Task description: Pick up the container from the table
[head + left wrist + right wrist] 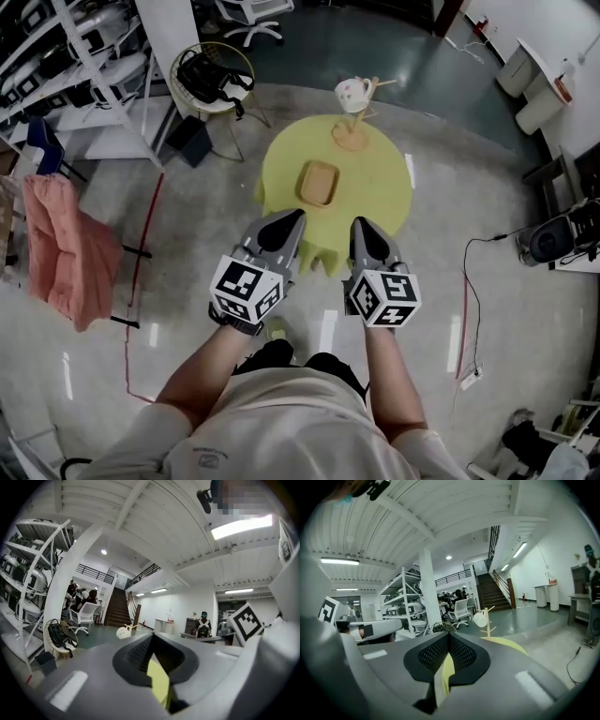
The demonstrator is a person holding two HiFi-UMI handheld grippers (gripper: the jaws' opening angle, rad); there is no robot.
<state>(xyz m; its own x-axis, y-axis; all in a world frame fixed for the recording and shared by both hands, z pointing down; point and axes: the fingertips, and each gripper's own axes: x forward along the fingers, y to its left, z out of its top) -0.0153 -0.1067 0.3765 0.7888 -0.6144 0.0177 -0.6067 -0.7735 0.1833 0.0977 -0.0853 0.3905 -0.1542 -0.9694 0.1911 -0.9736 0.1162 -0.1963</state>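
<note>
The left tongs [292,217] and the right tongs [362,228] are both clenched tip to tip on nothing, short of the bench [281,169]. The container [319,183] lies ahead of both, mid-bench, nearer than the cup stand [353,122]. Recommended: release the jaws before descending, then straddle opposite rims squarely.

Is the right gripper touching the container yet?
Apart. Head view shows yellow table between the right gripper and the container; its jaws are shut on nothing.
</note>
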